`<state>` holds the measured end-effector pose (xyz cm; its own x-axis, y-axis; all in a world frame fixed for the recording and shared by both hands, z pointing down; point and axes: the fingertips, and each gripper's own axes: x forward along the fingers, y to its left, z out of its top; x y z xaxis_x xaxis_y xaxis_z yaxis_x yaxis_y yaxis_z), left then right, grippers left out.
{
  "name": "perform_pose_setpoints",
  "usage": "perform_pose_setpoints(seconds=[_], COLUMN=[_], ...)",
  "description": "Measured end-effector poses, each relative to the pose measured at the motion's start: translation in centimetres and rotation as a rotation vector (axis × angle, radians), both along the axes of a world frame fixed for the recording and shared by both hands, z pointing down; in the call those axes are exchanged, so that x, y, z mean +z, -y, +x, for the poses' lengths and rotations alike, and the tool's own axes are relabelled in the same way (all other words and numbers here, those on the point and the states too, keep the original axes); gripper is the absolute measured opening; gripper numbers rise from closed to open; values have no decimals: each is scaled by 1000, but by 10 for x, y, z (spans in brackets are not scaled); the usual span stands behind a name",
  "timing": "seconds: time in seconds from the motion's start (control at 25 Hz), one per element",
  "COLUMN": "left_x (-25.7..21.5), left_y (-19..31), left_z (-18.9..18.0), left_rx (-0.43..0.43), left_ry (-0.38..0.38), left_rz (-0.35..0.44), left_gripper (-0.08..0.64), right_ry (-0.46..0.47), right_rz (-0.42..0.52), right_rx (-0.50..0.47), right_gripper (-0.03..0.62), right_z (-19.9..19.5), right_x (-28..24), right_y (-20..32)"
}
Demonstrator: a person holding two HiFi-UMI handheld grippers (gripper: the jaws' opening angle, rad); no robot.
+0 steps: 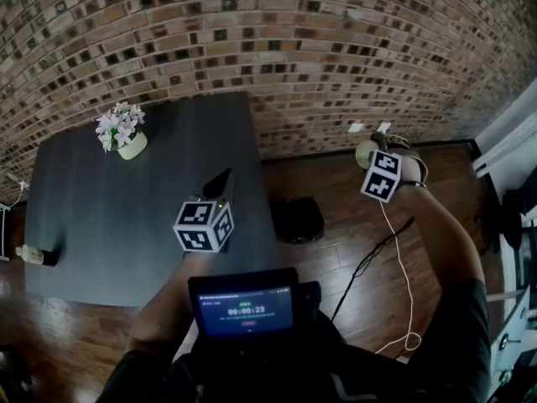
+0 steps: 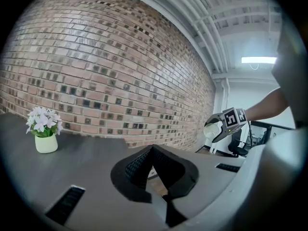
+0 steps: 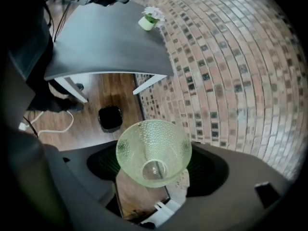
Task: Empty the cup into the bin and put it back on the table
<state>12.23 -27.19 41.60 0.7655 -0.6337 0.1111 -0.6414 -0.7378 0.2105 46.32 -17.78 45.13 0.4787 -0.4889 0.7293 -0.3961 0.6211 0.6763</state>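
— Your right hand-held gripper point(image 3: 154, 163) has the cup point(image 3: 153, 146), a pale green dimpled glass. Its jaws stand wide, one on either side of the glass, and press on its walls.

— And you hold that cup out over the wooden floor point(image 1: 352, 250), off to your right and close to the brick wall point(image 1: 336, 49). It is clear of the bench point(image 1: 92, 225) and touches nothing but your jaws. In the head view it lies tipped over rather than upright.

— The bin point(image 1: 295, 219) is the small black tub on the floor, just beside the bench's right edge. Your cup is to the right of it, not above it. From the right gripper view the bin sits beyond the glass, near a bench leg.

— Your left hand-held gripper point(image 2: 154, 170) points out roughly level over the bench. Its two dark jaws lean together and meet at the tips, with nothing between them.

— On the bench you have a white pot of pale flowers point(image 1: 126, 137) near the far left corner, well apart from both grippers. A small object point(image 1: 35, 255) lies at the left edge; it is too small to name.

— A white cable point(image 1: 401, 284) trails across the floor below your right arm, and a lit screen point(image 1: 243, 309) sits at your chest.
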Motion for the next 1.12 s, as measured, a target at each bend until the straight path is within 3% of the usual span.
perform_pose_setpoints(seconds=[0.2, 0.36, 0.52, 1.12], left_x=[0, -1, -3, -6], left_y=[-4, -9, -12, -20], left_z=[-1, 4, 9, 7], left_rx=[1, 15, 26, 17], left_ry=[16, 21, 21, 28], left_rz=[1, 4, 6, 4], left_gripper=[0, 0, 0, 0], right_ry=[243, 408, 460, 770], right_rz=[104, 126, 184, 324], right_rx=[101, 114, 197, 274], right_gripper=[394, 394, 394, 394], right_z=[-6, -16, 3, -12], right_x=[12, 34, 40, 27], right_y=[-5, -7, -12, -12])
